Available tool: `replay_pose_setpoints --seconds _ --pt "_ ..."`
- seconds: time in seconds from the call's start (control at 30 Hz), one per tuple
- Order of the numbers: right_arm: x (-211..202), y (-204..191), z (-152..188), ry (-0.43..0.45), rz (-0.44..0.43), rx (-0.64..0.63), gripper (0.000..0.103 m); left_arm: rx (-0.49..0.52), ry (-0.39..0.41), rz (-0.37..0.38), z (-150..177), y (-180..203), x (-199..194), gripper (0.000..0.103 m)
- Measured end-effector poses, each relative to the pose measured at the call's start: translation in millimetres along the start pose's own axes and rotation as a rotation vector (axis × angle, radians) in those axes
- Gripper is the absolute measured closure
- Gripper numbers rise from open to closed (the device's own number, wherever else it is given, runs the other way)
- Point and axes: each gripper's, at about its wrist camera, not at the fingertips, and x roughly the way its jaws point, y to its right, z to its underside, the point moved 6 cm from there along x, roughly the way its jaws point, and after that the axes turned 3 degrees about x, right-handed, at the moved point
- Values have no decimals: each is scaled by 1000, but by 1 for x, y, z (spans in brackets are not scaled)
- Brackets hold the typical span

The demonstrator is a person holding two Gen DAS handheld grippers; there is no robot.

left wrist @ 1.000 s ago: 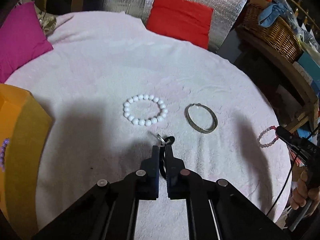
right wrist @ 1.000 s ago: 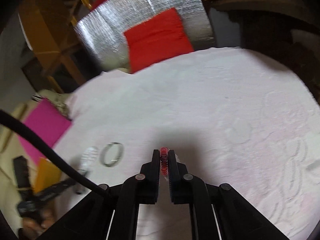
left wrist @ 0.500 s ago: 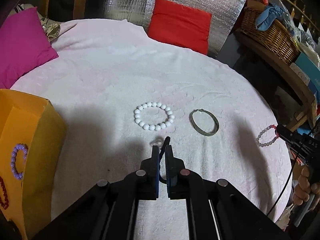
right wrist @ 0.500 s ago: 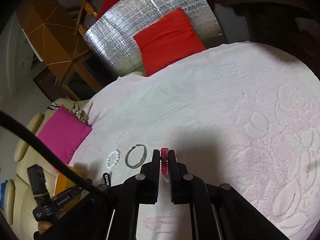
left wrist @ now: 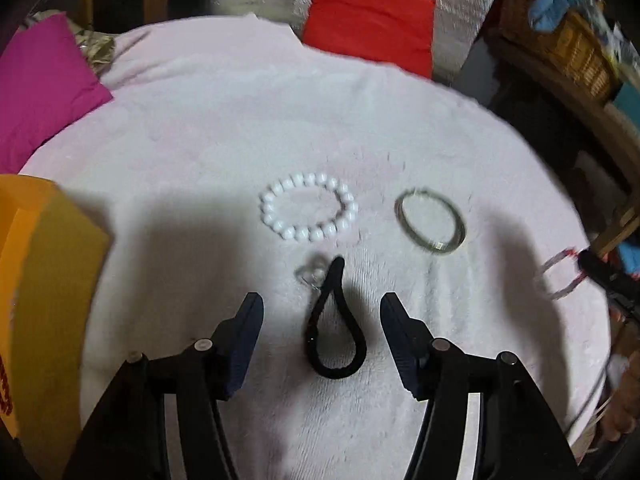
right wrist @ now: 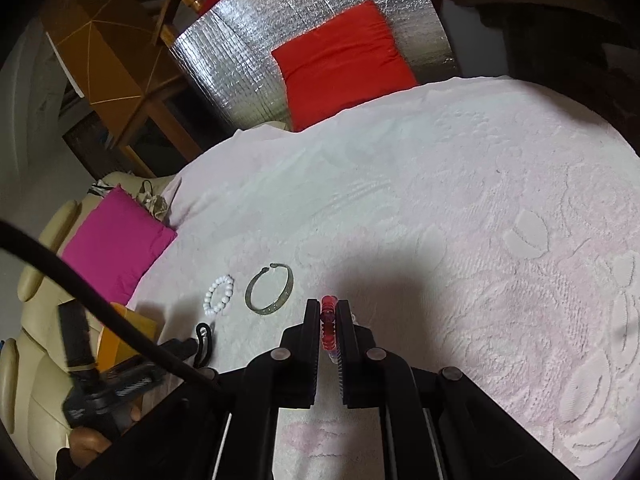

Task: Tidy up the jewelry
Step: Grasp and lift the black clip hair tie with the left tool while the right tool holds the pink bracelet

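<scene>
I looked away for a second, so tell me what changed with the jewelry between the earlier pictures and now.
The left gripper opened and let go of the black cord loop, which now lies on the cloth between its fingers. The right gripper stays shut on the red bead bracelet. White bead bracelet and metal bangle: unmoved.

A home, probably a living room: a cream sofa (right wrist: 36, 344), pink cushion (right wrist: 112, 248) and red cushion (right wrist: 340, 60), wicker basket (left wrist: 576, 52), and wooden chair (right wrist: 120, 60).

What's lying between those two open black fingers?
In the left wrist view, a black cord loop with a small clear charm lies on the towel between the left gripper's fingers.
</scene>
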Motion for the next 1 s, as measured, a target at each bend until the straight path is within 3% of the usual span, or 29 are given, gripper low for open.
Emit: replay_pose_setpoints --seconds 0.03,0.1,0.17,0.4,0.7,0.9,1.0 --pt "1 -1 1 -2 0 -4 95 1 -9 -14 2 0 6 54" --pt "1 -4 2 -4 -4 -10 95 12 10 -27 1 0 4 82" --pt "1 -7 3 -3 -8 -18 95 14 19 -5 2 1 0 92" --pt "-7 -29 6 28 -50 -53 95 10 94 28 3 4 -32 94" --pt "-5 -71 18 42 -96 -90 95 -42 245 8 9 -5 -102 94" --pt "7 -120 36 29 -144 -129 95 -111 349 -15 15 -38 -161 94" --pt "7 -160 43 52 -187 -166 95 -188 397 -53 25 -82 -204 94"
